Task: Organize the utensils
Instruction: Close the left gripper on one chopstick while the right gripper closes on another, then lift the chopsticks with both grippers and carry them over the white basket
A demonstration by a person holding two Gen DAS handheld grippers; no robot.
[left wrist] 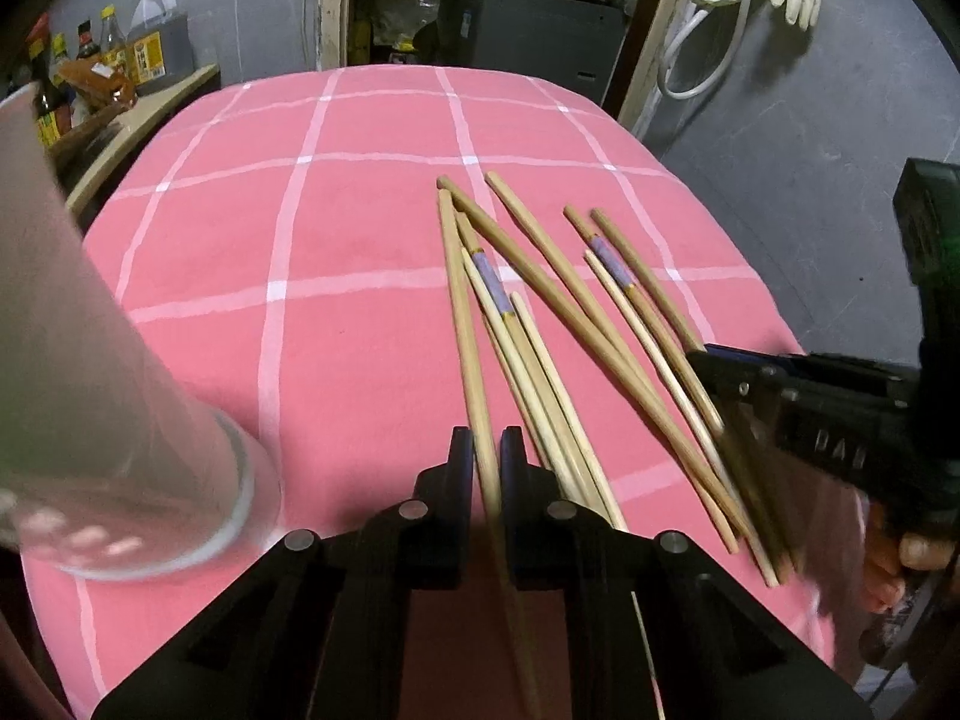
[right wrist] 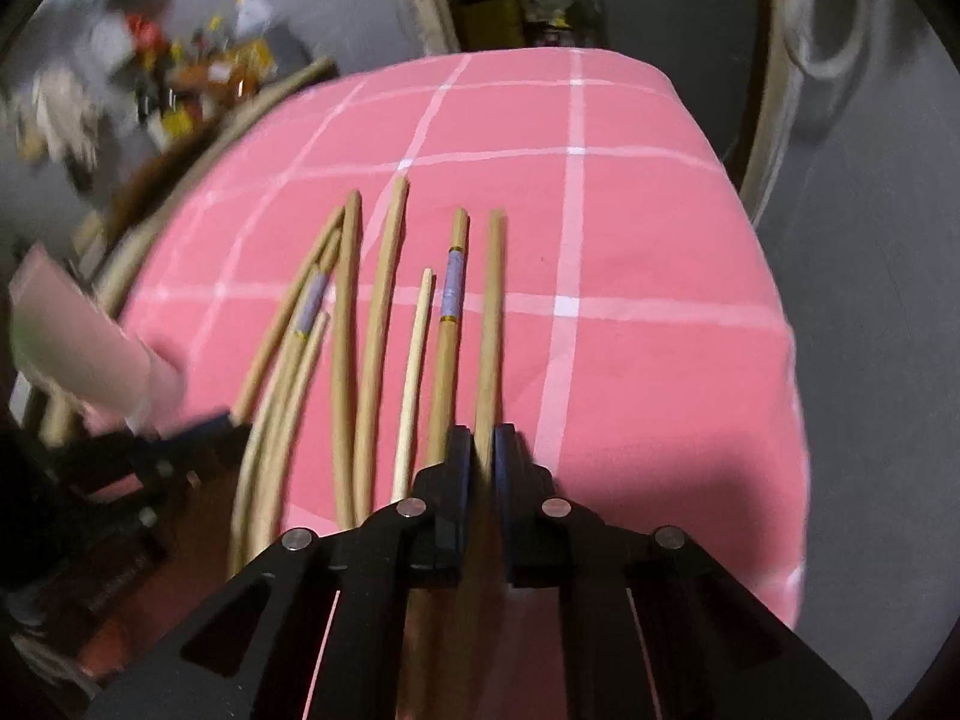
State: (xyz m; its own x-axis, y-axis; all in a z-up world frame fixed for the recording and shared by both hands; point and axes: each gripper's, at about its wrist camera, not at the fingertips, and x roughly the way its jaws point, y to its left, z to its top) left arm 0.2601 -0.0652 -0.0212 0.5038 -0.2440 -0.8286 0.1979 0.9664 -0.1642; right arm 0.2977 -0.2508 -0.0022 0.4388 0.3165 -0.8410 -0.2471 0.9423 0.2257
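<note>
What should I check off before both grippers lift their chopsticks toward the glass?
1. Left gripper shut on the leftmost chopstick: ok, jaws close on its shaft.
2. Right gripper shut on the rightmost chopstick: ok, though the grip area is blurred.
3. Only one stick per gripper: ok on the left; cannot tell on the right.
4. Held sticks free of the remaining chopsticks: not ok, the left one lies against crossed neighbours.
5. Glass upright on the pink tablecloth: cannot tell, it is seen only partly and distorted.
</note>
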